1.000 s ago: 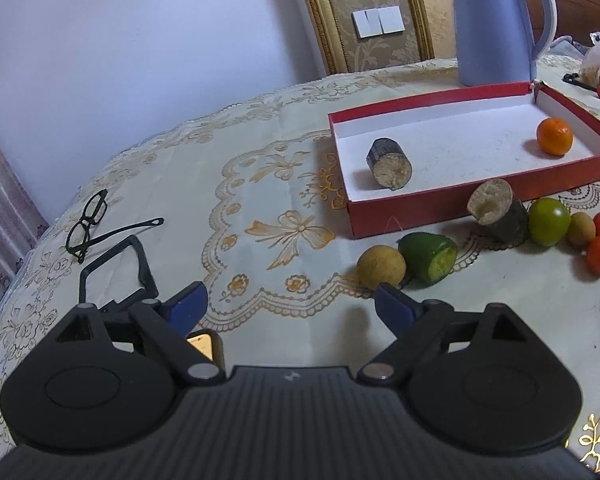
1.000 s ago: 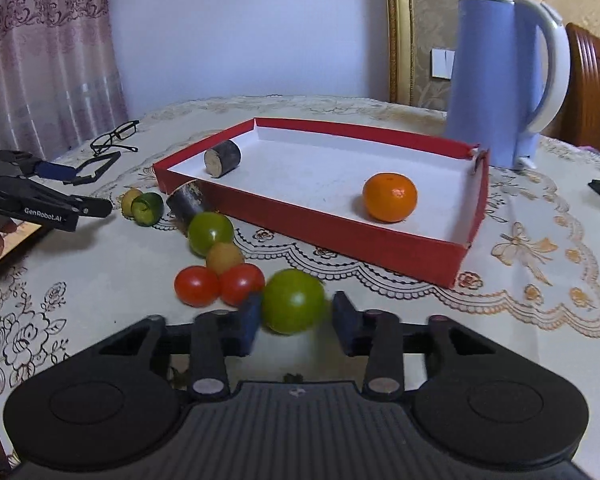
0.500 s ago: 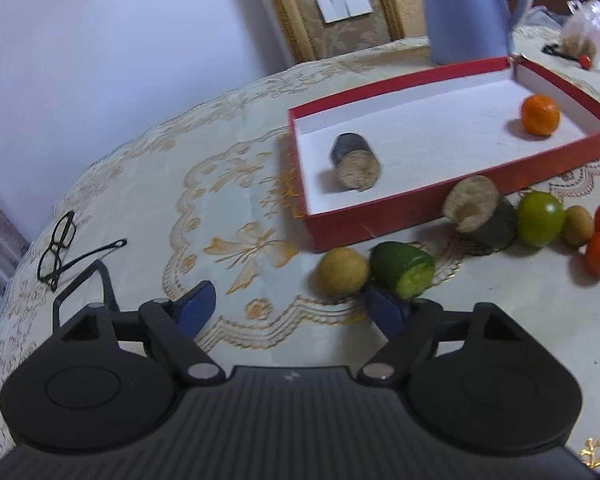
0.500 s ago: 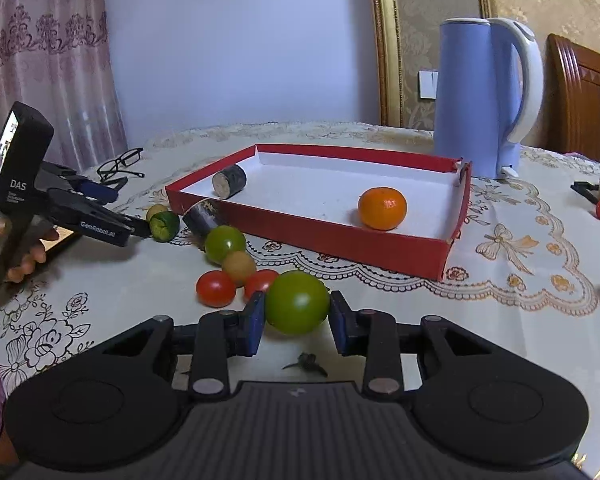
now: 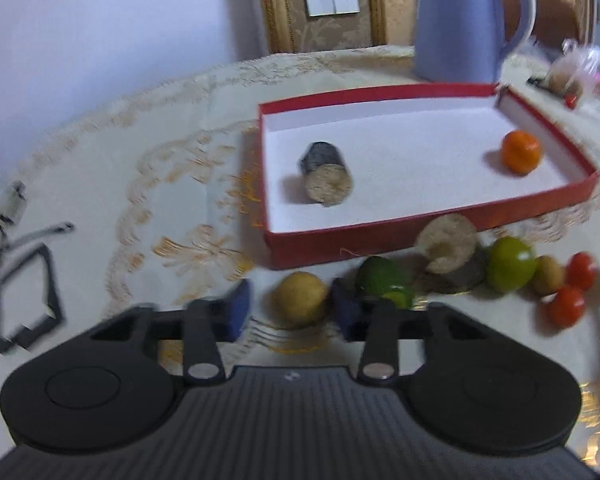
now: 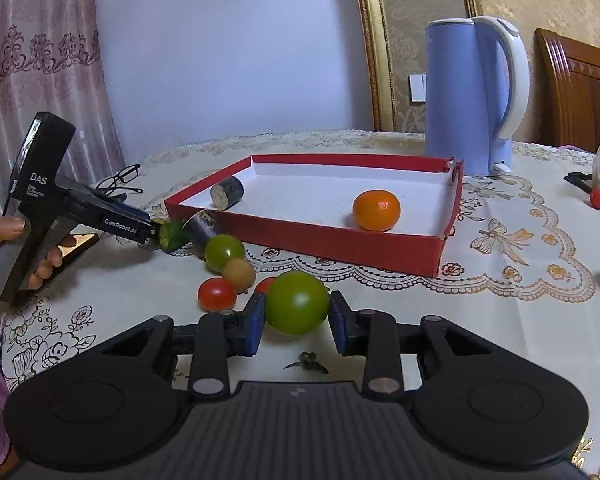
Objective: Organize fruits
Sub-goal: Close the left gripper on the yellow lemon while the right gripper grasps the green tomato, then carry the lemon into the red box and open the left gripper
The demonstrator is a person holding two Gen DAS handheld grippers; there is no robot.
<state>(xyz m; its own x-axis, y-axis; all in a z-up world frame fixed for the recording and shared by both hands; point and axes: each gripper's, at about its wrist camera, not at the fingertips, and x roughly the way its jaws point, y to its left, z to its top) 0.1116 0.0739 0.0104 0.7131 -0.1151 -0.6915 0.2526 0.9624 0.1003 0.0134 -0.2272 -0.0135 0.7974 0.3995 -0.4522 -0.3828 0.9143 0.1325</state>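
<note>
My left gripper (image 5: 290,310) has its jaws closing around a round yellow-brown fruit (image 5: 300,298) on the tablecloth. The right pad is against the fruit and a small gap shows at the left pad. Beside it lie a cut green fruit (image 5: 384,284) and a sugarcane piece (image 5: 448,248). My right gripper (image 6: 296,316) is shut on a green tomato (image 6: 296,308). The red box (image 6: 340,240) holds an orange (image 6: 376,210) and another sugarcane piece (image 6: 227,194). In the right wrist view the left gripper (image 6: 156,236) reaches the fruit row from the left.
In front of the box lie a green tomato (image 6: 224,252), a small brown fruit (image 6: 239,274) and red tomatoes (image 6: 217,294). A blue kettle (image 6: 468,96) stands behind the box. Glasses (image 6: 120,178) lie at the left, and a person's hand (image 6: 8,236) holds the left gripper.
The left gripper moved forward to the yellow-brown fruit and its jaws narrowed around it. The right gripper kept its hold on the green tomato and shifted slightly.
</note>
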